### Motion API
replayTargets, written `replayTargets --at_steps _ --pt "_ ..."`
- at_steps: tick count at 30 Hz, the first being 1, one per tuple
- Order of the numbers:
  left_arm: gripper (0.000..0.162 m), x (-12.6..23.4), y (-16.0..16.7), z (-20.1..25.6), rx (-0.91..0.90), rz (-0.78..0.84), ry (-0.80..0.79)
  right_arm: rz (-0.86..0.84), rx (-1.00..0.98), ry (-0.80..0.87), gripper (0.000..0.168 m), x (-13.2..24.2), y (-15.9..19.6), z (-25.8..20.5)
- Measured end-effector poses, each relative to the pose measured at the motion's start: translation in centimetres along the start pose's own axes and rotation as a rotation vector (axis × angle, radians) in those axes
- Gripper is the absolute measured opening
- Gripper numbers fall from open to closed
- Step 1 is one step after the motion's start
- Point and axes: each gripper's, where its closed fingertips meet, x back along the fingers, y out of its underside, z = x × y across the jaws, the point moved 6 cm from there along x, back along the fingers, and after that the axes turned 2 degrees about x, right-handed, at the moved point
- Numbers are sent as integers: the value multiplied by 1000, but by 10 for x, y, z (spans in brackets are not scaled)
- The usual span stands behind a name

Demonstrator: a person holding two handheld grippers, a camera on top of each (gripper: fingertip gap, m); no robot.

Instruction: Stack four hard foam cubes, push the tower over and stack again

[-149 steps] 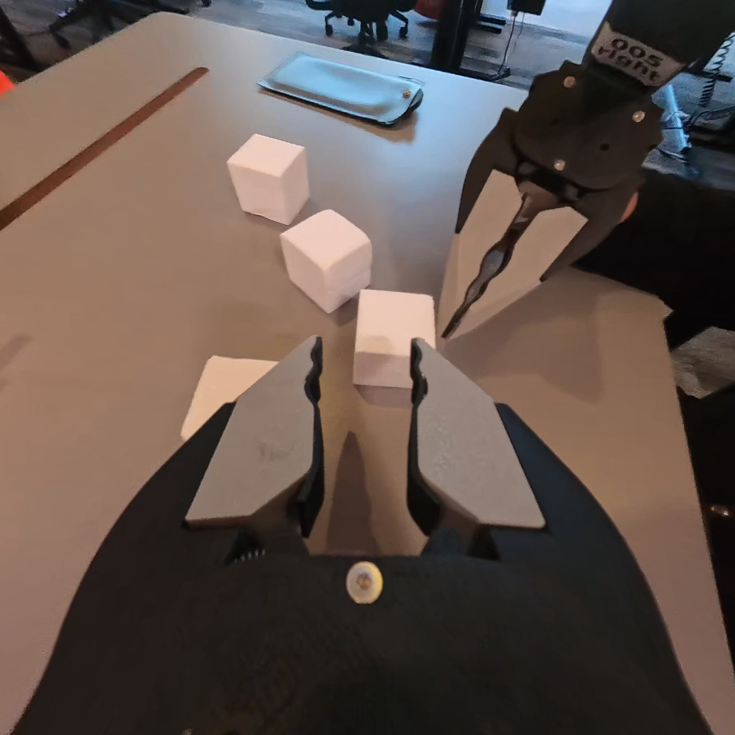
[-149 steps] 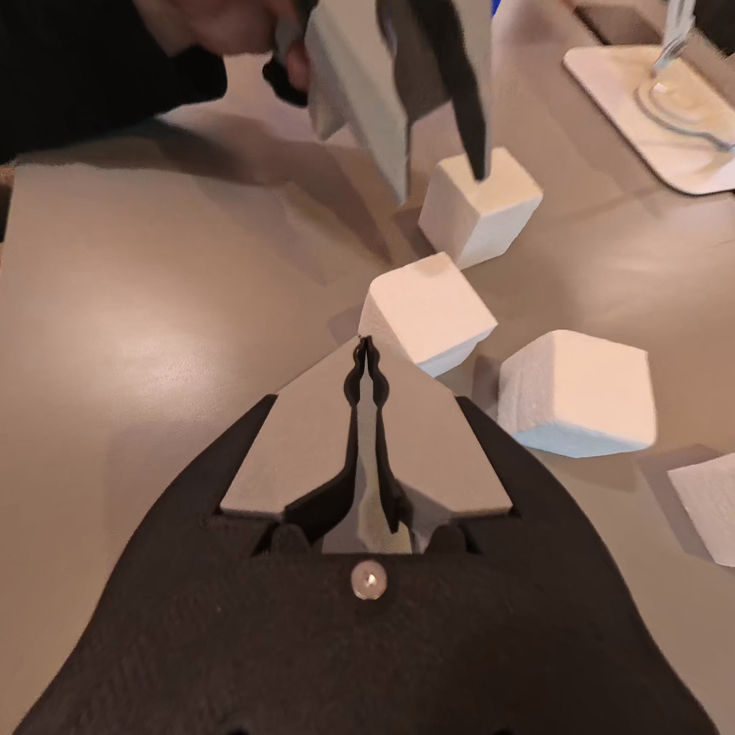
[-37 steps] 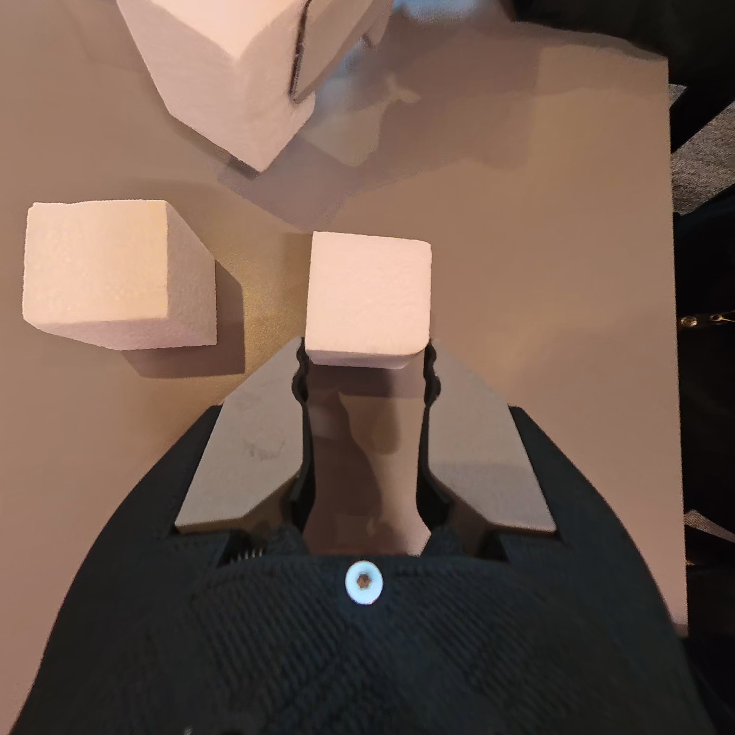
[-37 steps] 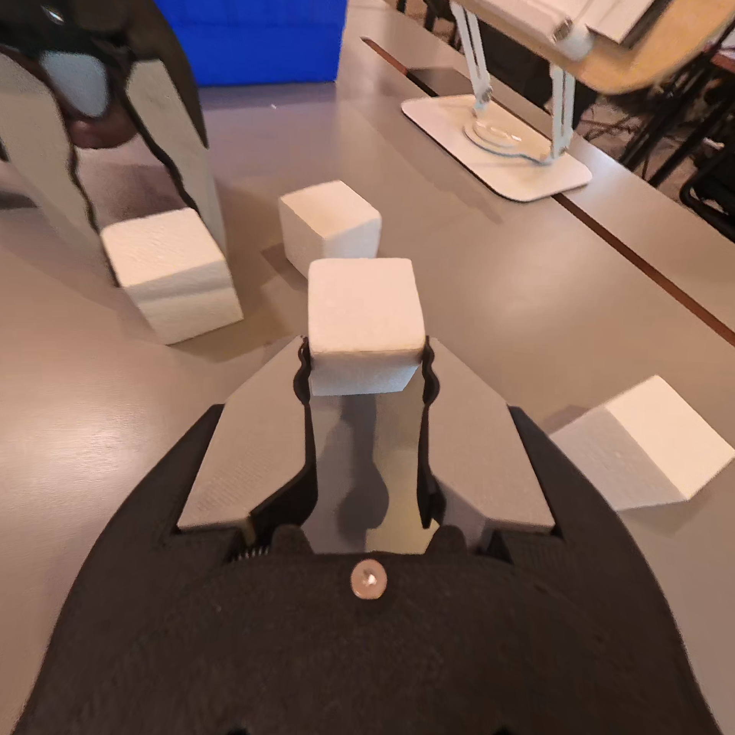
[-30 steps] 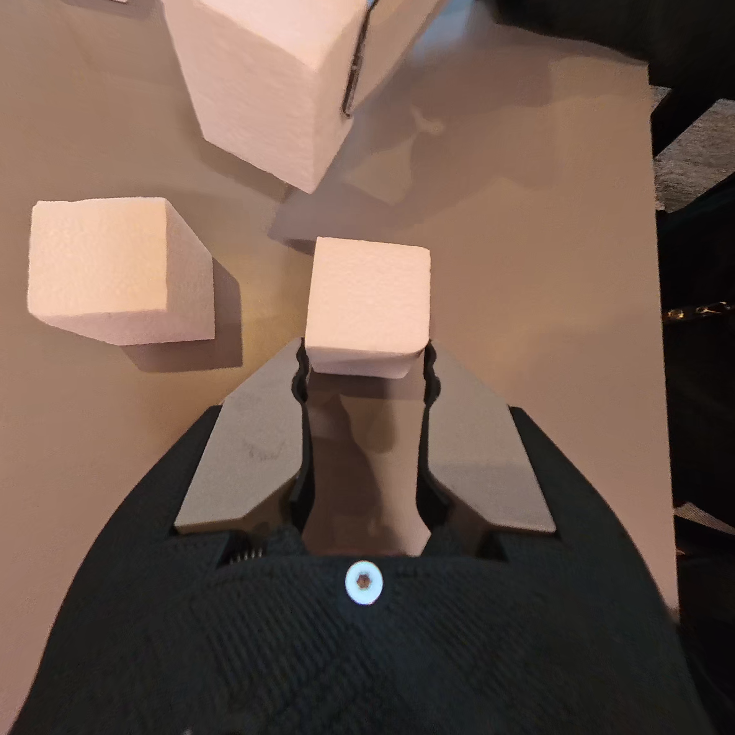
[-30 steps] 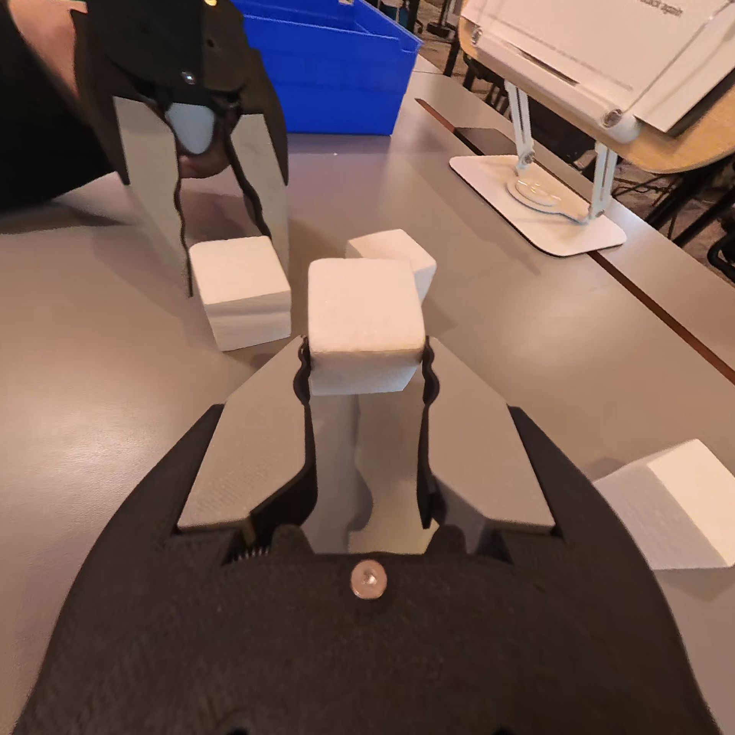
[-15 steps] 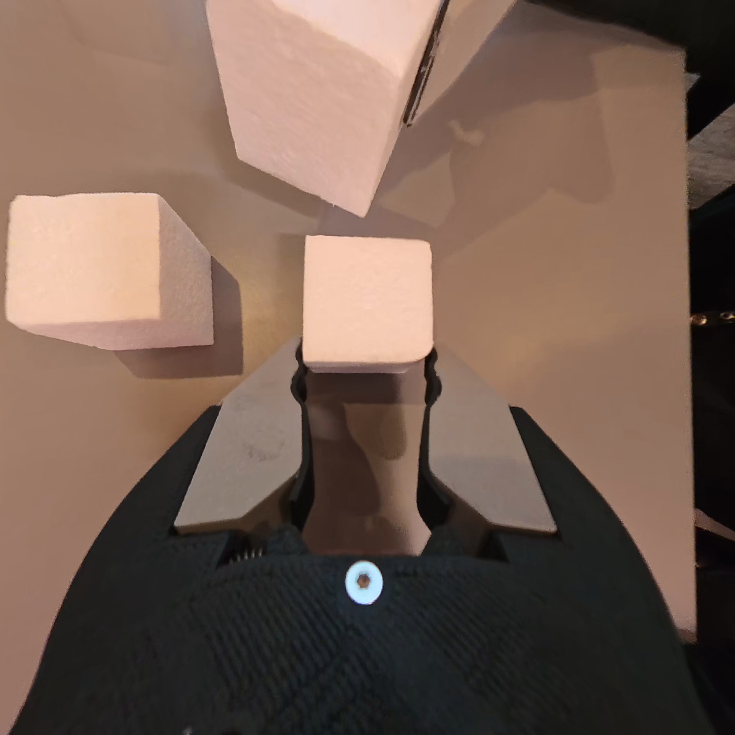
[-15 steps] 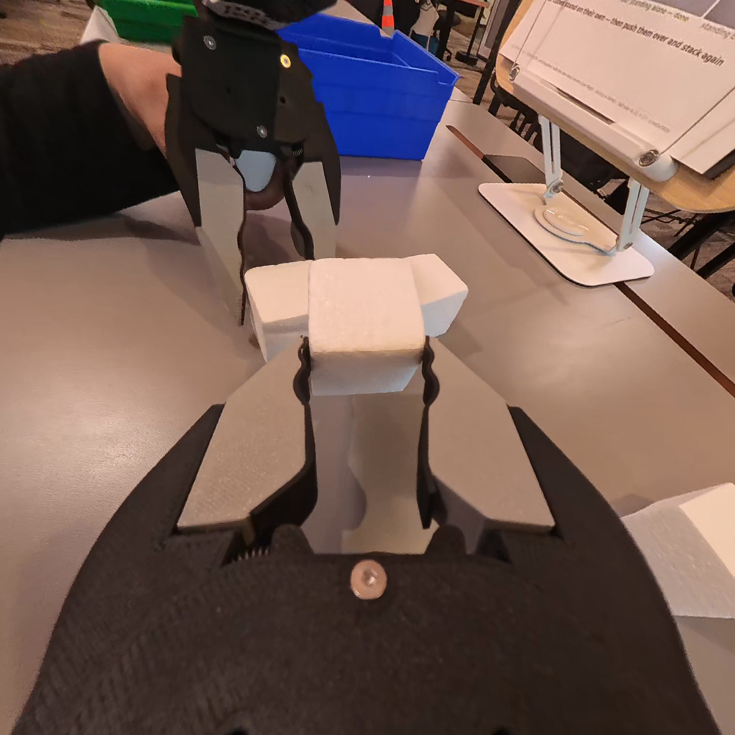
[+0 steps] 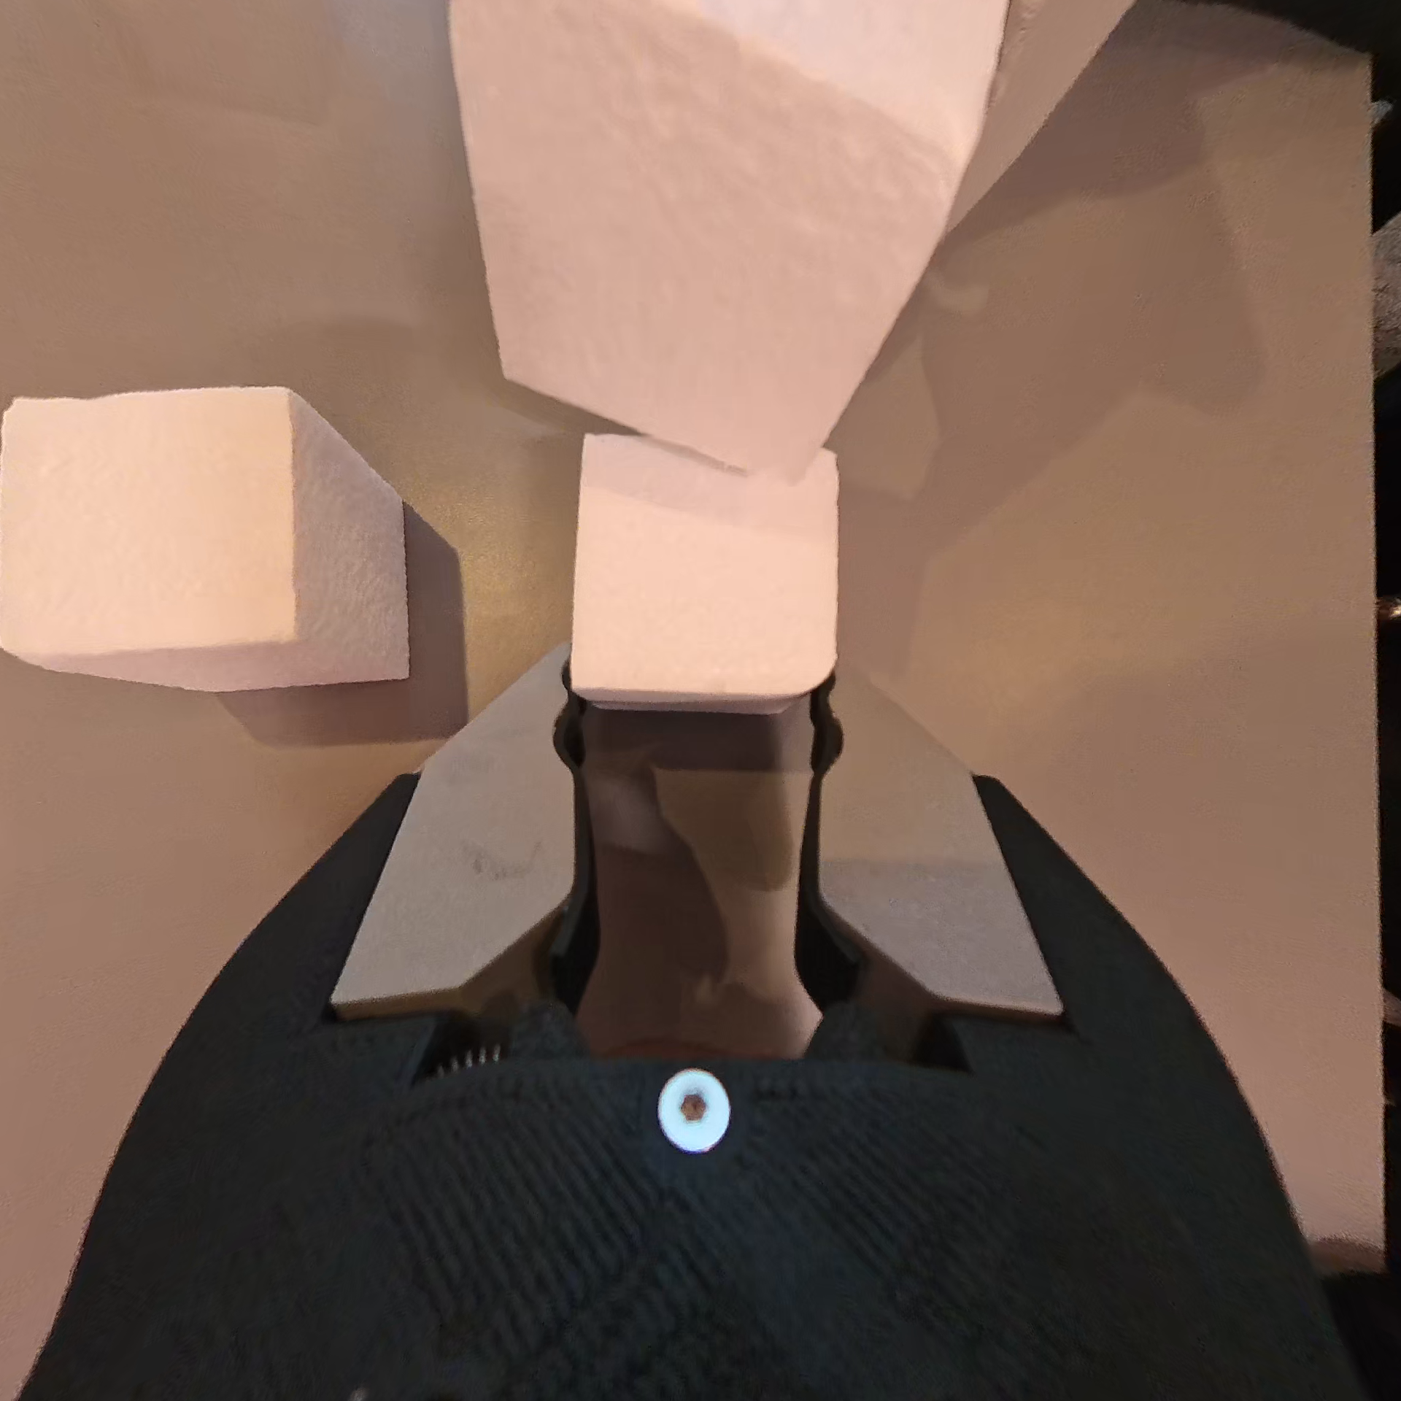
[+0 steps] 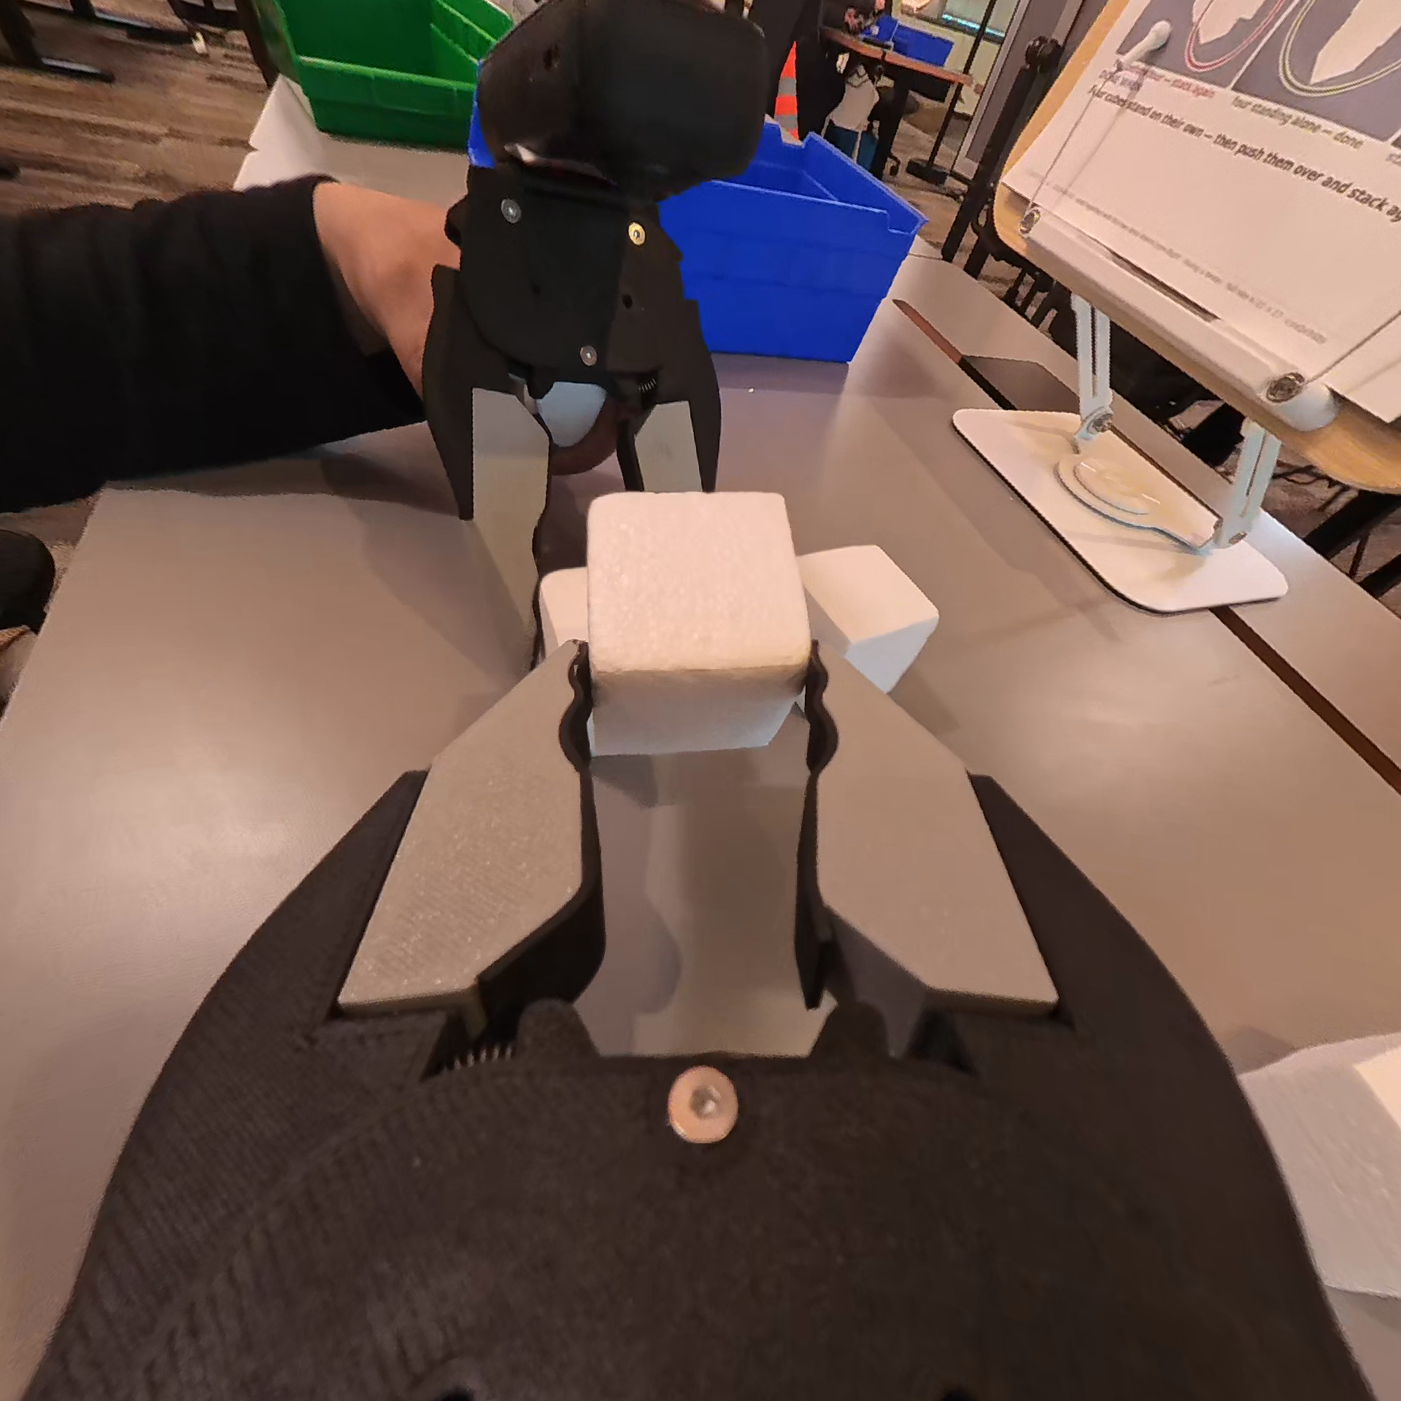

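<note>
My left gripper [image 9: 697, 682] points down at the table and is shut on a white foam cube [image 9: 705, 576] that stands on the table. My right gripper [image 10: 694, 675] is shut on a second foam cube [image 10: 690, 599] and holds it in the air. In the left wrist view this cube [image 9: 705, 227] hangs tilted just above the far edge of the left one. A third cube [image 9: 197, 531] sits on the table to the left; it also shows in the right wrist view [image 10: 872, 614]. A fourth cube [image 10: 1334, 1160] lies at the lower right.
A blue bin [image 10: 788, 250] and a green bin [image 10: 379, 68] stand at the table's far end. A white stand with a sheet [image 10: 1137, 493] is at the right. A person's hand and dark sleeve [image 10: 189, 333] hold the left gripper. The table's right edge [image 9: 1372, 682] is near. My right fingertips sit around 10 cm from my left ones.
My right gripper has carried its cube forward and up until it hangs over the cube in my left gripper. My left gripper has stayed on its cube.
</note>
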Motion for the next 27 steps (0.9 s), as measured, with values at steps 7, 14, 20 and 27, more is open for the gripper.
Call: replayTargets --at_steps 7,14,20,27 --pt "58 -1 -5 -1 -55 41 -21 11 33 -41 54 -5 -8 -10" --pt "58 -6 -5 1 -53 24 -4 22 30 -44 54 -2 -9 -9" --pt "58 -10 -10 2 -62 24 -1 -2 47 -55 54 -5 -7 -13" --pt "58 -13 -12 5 -80 19 -5 -21 63 -66 54 -7 -5 -16"
